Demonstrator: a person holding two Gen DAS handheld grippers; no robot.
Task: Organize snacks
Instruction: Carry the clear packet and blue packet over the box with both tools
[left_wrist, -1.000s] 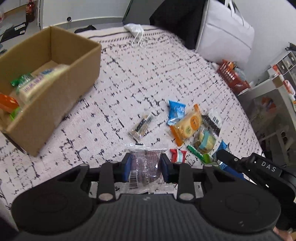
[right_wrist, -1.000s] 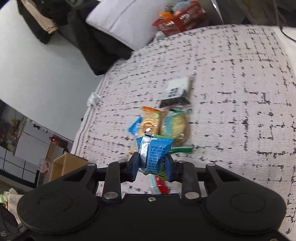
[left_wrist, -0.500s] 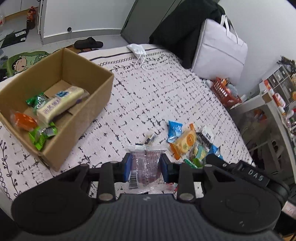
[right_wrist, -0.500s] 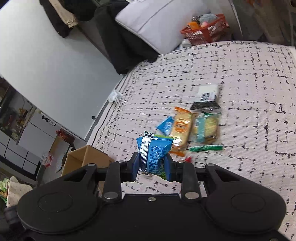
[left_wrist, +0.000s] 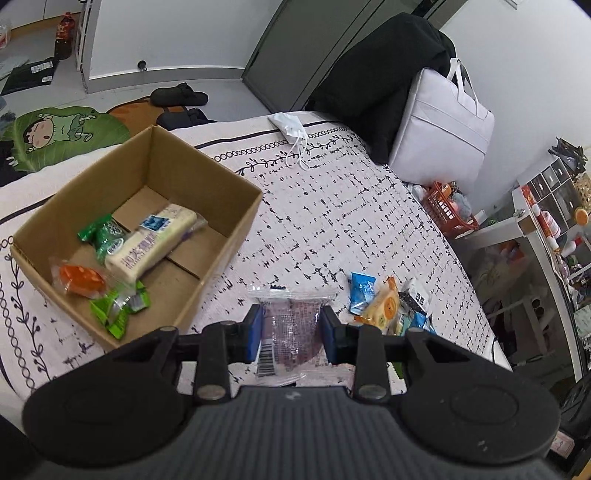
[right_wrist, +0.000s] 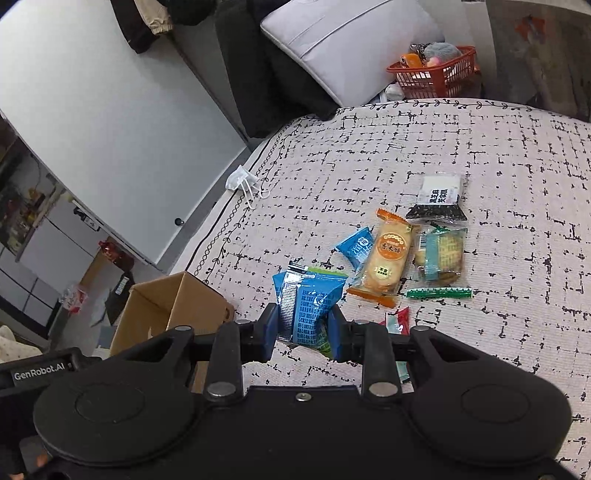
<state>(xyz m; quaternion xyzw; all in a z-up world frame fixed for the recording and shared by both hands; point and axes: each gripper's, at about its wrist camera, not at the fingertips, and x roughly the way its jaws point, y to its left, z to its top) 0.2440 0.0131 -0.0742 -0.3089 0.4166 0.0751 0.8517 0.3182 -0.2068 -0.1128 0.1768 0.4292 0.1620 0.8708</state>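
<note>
My left gripper (left_wrist: 291, 334) is shut on a clear packet with a dark purple snack (left_wrist: 291, 325), held above the bed just right of the cardboard box (left_wrist: 229, 254). The box holds a long cream bar (left_wrist: 147, 247), green packets and an orange one. My right gripper (right_wrist: 303, 334) is shut on a blue foil packet (right_wrist: 306, 306), held above the bed. Loose snacks lie beyond it: a small blue packet (right_wrist: 356, 247), an orange biscuit pack (right_wrist: 388, 262), a teal-banded cake (right_wrist: 441, 254), a black-and-white packet (right_wrist: 439, 201) and a green stick (right_wrist: 439, 292). The box corner (right_wrist: 173, 310) shows at the left.
A patterned white bedspread (left_wrist: 332, 221) covers the bed. A face mask (left_wrist: 290, 127) lies at its far edge. A white bag (left_wrist: 443, 125) and black clothes stand behind. A red basket (right_wrist: 432, 75) sits on the floor beyond the bed, slippers (left_wrist: 177, 98) on the floor.
Both grippers have risen and pulled back with their packets held. The left view has turned toward the box, whose inside now shows fully.
</note>
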